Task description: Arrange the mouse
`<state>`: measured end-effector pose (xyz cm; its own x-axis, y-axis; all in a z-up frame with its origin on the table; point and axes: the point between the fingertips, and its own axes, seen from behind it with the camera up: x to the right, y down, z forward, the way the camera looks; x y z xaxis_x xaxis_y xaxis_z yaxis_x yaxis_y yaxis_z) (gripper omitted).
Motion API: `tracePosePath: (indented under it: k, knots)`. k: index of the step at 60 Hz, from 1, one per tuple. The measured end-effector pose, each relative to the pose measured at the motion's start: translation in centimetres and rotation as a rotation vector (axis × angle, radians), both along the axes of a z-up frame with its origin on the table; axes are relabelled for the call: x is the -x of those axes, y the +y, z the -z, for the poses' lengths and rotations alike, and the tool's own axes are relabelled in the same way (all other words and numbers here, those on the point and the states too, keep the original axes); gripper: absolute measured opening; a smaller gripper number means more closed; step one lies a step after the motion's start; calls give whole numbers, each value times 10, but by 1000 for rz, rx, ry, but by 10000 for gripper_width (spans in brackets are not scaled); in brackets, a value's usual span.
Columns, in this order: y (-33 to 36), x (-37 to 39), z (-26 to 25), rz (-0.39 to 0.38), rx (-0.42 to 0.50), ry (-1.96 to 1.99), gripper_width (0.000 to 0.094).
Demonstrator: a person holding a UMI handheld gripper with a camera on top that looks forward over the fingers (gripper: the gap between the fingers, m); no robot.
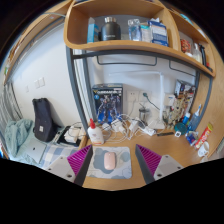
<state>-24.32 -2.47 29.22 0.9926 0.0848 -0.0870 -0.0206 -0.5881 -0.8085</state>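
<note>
I have the tongs (108, 160) spread wide open, holding nothing, with the 2 purple pads (78, 158) angled inward on either side. The mouse (109, 158), a pale pinkish one, sits between them with a clear gap at each side, resting on its own on a light grey mouse mat (108, 172) that lies on the wooden surface (170, 148). Beyond the mouse I can see a white bottle with a red cap (95, 131) standing among a tangle of cables (135, 126). To the left there is a black bag (44, 118) upright, with a bluish cloth (16, 136) bunched beside it. On the wall behind hangs a dark poster (107, 99). Overhead, a wooden shelf (120, 47) carries several boxes and small items that I cannot make out individually.
</note>
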Motion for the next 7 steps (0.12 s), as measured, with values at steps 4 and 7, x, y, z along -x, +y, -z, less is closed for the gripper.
tracePosePath:
  k: [4, 7]
  knots:
    - [0, 0, 5, 6, 9, 1, 855]
    - [0, 2, 9, 8, 19, 3, 855]
